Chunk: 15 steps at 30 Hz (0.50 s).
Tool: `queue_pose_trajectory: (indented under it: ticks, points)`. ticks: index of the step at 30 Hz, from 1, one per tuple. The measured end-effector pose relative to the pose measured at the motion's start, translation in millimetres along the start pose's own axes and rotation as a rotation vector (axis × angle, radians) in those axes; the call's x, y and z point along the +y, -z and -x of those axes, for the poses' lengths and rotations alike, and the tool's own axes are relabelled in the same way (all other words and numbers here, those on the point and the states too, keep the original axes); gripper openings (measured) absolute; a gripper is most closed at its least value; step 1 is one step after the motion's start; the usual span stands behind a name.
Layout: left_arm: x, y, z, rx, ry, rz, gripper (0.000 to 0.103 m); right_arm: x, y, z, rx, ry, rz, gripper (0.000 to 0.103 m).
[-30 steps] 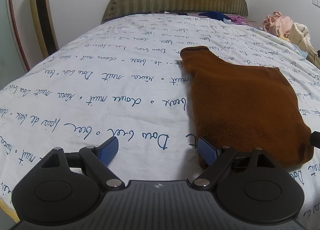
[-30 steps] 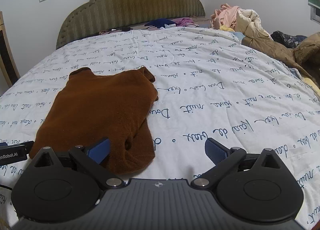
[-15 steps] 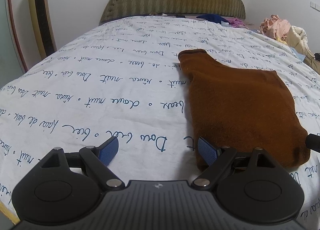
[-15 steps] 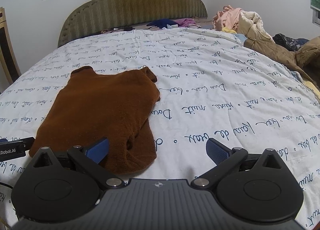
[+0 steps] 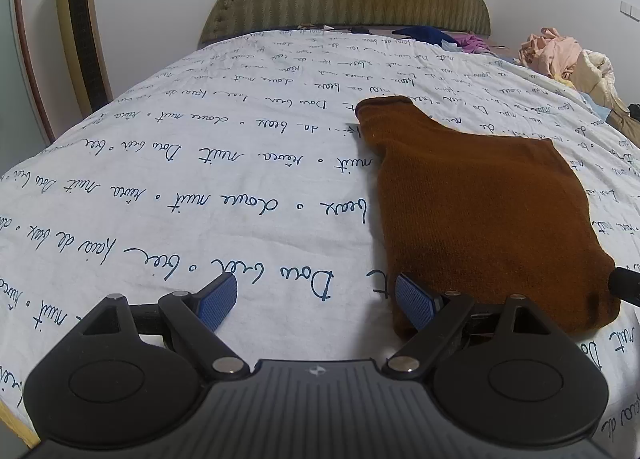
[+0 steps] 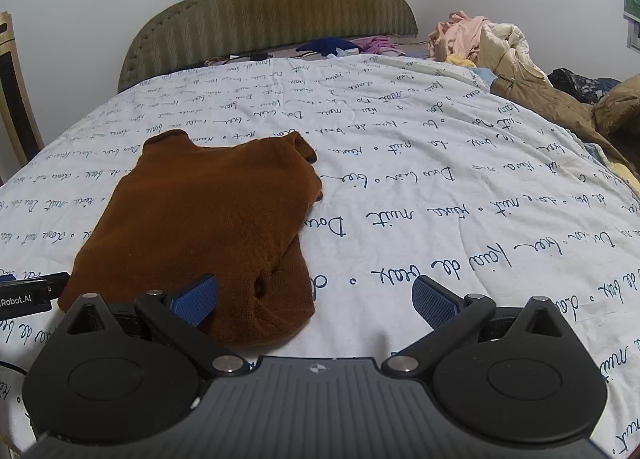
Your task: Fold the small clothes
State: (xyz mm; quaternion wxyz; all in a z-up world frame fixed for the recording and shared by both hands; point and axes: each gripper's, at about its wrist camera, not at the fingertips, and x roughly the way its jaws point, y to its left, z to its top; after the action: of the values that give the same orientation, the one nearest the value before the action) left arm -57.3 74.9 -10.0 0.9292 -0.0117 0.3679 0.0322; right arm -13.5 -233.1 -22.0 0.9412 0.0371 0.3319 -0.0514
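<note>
A small brown knitted garment (image 5: 476,203) lies flat on the white bedsheet (image 5: 200,187) with blue script, its narrow end pointing toward the headboard. My left gripper (image 5: 316,301) hovers open over the sheet at the garment's near left corner, its right pad (image 5: 414,301) above the brown edge and nothing between the pads. In the right wrist view the same garment (image 6: 208,219) sits left of centre. My right gripper (image 6: 316,299) is open over its near right corner, left pad (image 6: 196,299) above the cloth, right pad over bare sheet.
A padded olive headboard (image 6: 264,11) stands at the far end. A heap of pink, cream and tan clothes (image 6: 500,47) is piled on the bed's right side. Dark blue and purple items (image 5: 440,37) lie near the headboard. A gold tower fan (image 5: 82,31) stands left.
Both views have tilted down slightly, so the bed and garment sit a little lower in frame than a second ago. The garment has not moved and both grippers stay open.
</note>
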Motion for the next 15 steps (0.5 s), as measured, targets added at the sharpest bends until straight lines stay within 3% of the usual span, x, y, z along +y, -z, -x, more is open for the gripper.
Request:
queue_pose_trajectory:
  ticks: [15]
  points:
    - [-2.1, -0.7, 0.7, -0.005, -0.009, -0.011, 0.087, 0.8, 0.3, -2.8, 0.000, -0.006, 0.012, 0.103]
